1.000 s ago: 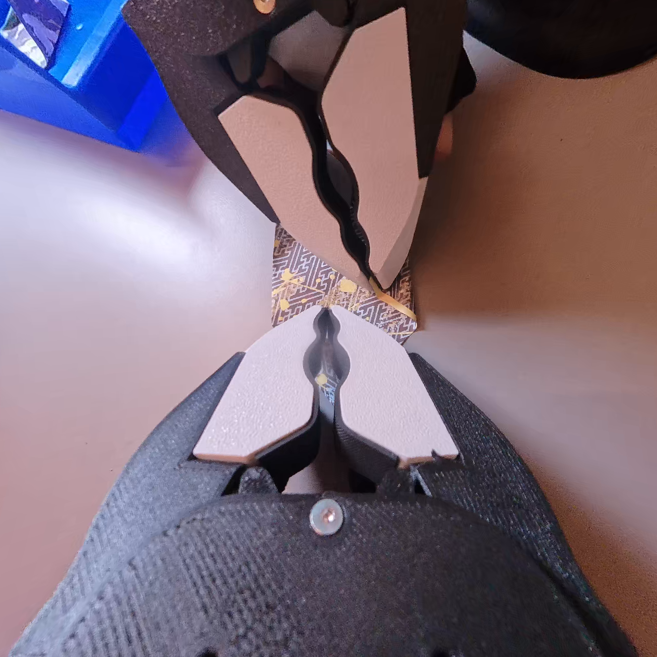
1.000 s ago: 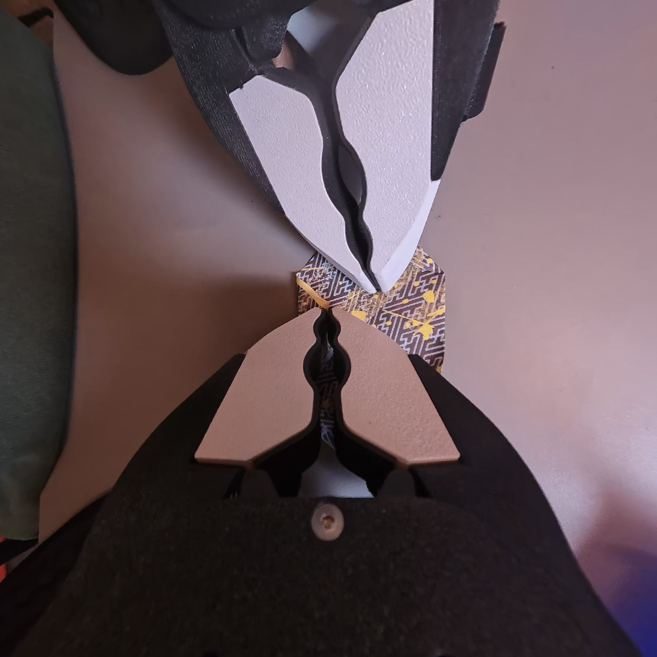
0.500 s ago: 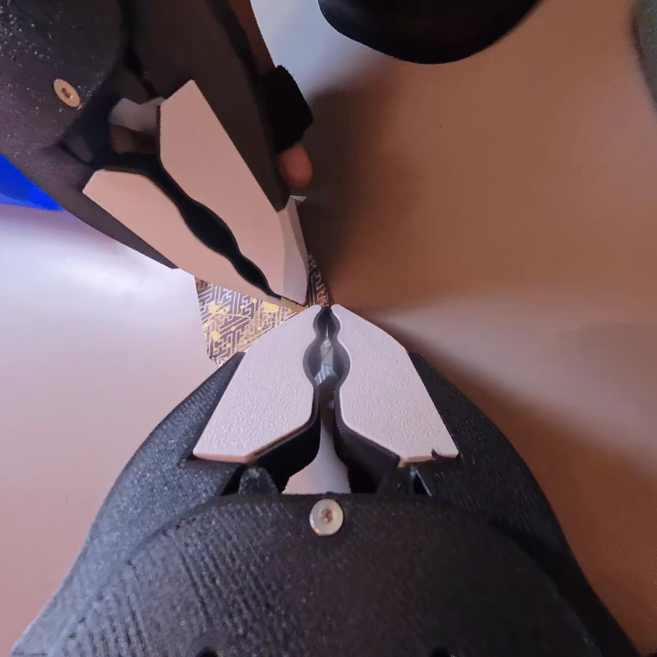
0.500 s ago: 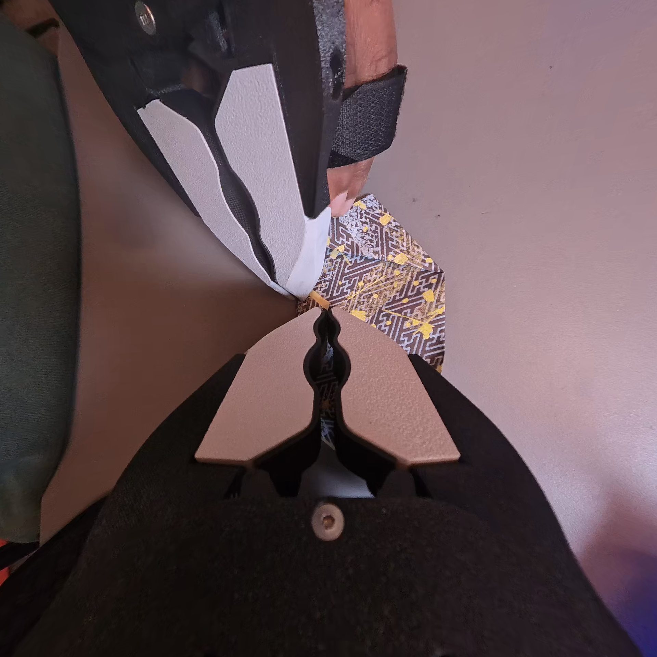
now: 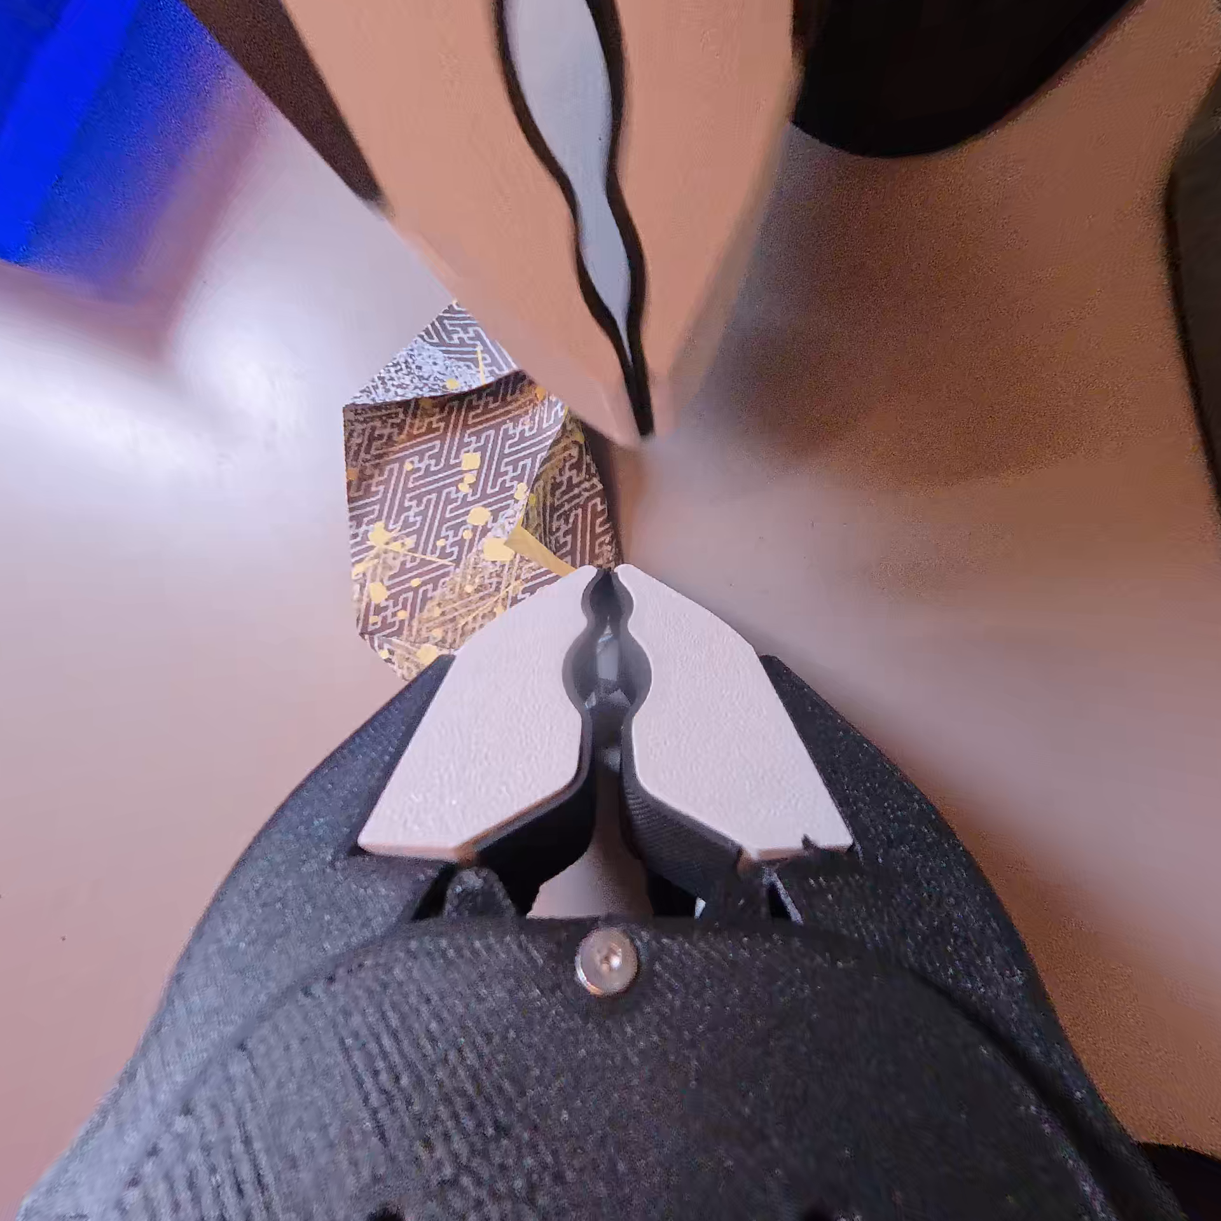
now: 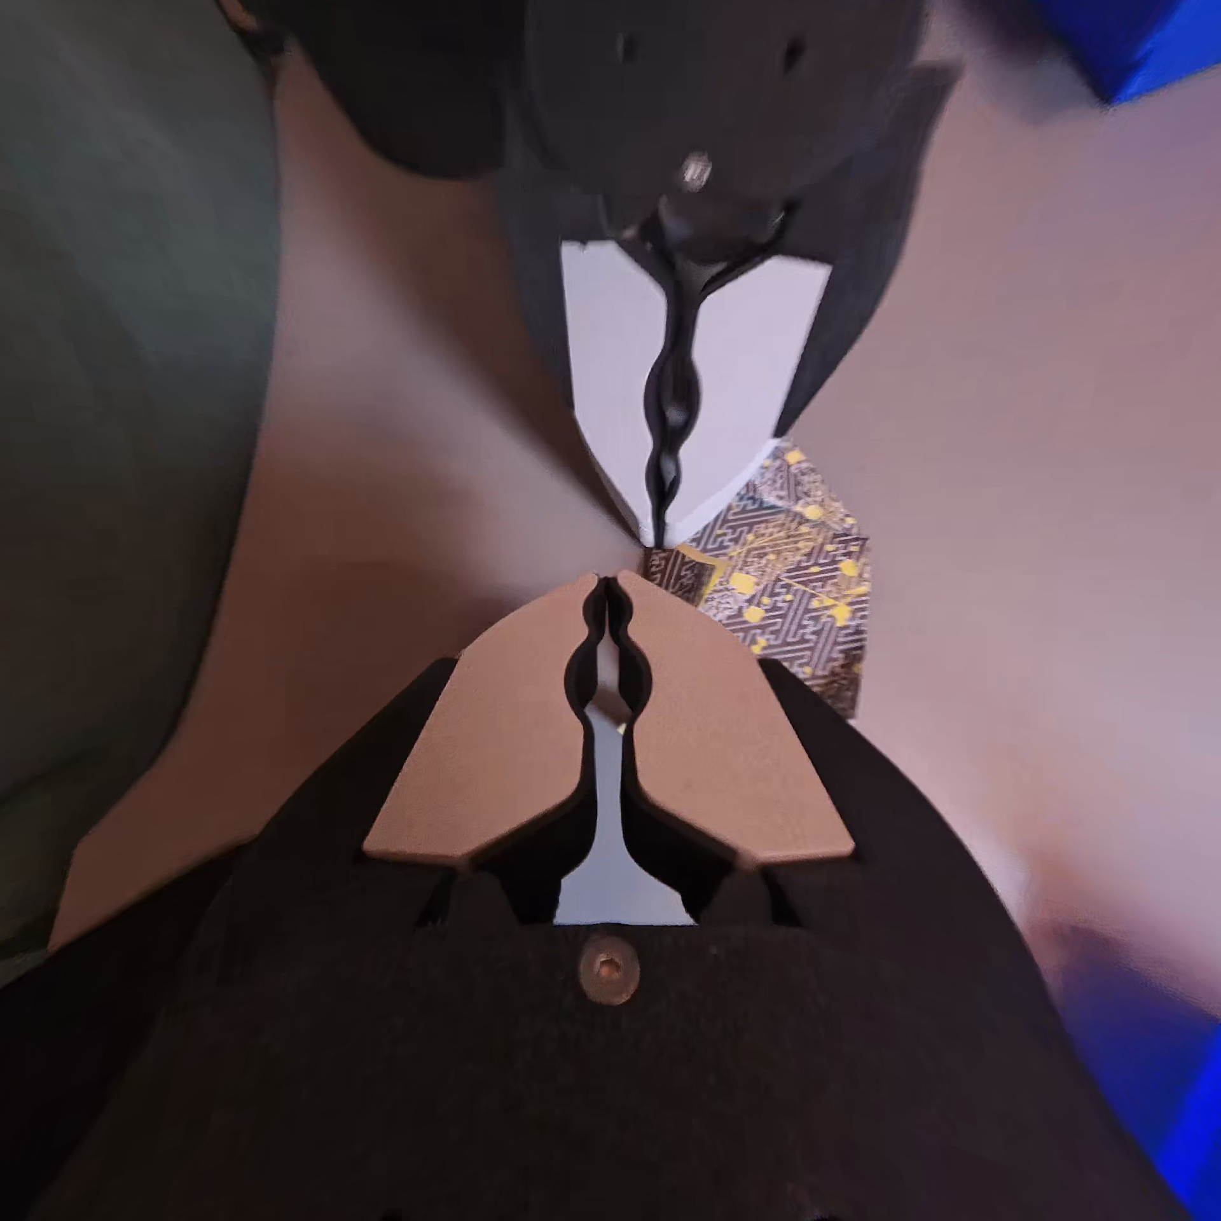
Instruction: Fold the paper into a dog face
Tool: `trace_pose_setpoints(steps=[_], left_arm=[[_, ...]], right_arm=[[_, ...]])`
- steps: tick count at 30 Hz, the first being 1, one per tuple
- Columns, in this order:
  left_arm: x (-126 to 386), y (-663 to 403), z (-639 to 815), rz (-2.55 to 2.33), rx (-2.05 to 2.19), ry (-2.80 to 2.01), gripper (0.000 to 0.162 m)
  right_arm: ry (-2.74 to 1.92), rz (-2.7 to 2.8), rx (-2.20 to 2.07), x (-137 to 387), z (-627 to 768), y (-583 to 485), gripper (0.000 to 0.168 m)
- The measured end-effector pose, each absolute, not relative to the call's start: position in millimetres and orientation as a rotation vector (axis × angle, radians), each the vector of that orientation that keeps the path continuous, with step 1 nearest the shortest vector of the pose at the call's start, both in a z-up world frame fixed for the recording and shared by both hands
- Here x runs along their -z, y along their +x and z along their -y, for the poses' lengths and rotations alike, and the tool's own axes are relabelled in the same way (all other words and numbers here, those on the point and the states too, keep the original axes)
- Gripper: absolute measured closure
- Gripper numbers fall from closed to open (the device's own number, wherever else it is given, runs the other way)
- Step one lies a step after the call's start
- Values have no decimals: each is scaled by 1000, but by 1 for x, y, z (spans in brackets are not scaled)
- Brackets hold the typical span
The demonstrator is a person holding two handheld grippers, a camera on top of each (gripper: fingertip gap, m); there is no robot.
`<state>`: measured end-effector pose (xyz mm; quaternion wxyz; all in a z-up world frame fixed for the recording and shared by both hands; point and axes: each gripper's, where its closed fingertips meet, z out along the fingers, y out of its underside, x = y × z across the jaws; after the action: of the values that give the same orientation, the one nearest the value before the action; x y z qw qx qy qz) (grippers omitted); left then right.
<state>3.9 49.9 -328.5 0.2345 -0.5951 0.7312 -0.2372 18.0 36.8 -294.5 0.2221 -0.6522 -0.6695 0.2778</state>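
Observation:
The folded paper (image 5: 462, 515), dark with a white maze pattern and gold splashes, lies flat on the table; it also shows in the right wrist view (image 6: 793, 594). My left gripper (image 5: 608, 575) is shut, with its tips at the paper's right corner. In the right wrist view the left gripper (image 6: 661, 538) comes down from above and touches the paper's left corner. My right gripper (image 6: 606, 581) is shut and empty, just left of the paper and off it. In the left wrist view the right gripper (image 5: 637, 429) is blurred and sits just right of the paper's edge.
A blue bin (image 5: 79, 132) stands at the far left; it shows in the right wrist view (image 6: 1156, 39) at the top right. Dark green cloth (image 6: 99, 396) fills the left side. The pale table (image 5: 925, 528) stretches to the right. About 5 cm separates my left fingertips from my right.
Both grippers have slid off the middle of the paper to one of its sides. The right gripper has left the paper. The grippers now point tip to tip. Both views are motion-blurred.

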Motion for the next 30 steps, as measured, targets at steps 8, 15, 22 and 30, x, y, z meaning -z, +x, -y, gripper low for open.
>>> trace_pose_setpoints(steps=[8,15,22,30], left_arm=[[329,4,-50,-1998,665,-1654,162],[329,4,-50,-1997,673,-1661,162],[329,3,-50,-1986,687,-1687,162],[330,3,-50,-1980,700,-1706,162]], right_arm=[[-1964,1837,-648,330,-50,13,168],[-1982,1807,-693,330,-50,13,168],[-1971,1800,-689,330,-53,20,168],[-1952,1791,-635,330,-57,36,168]])
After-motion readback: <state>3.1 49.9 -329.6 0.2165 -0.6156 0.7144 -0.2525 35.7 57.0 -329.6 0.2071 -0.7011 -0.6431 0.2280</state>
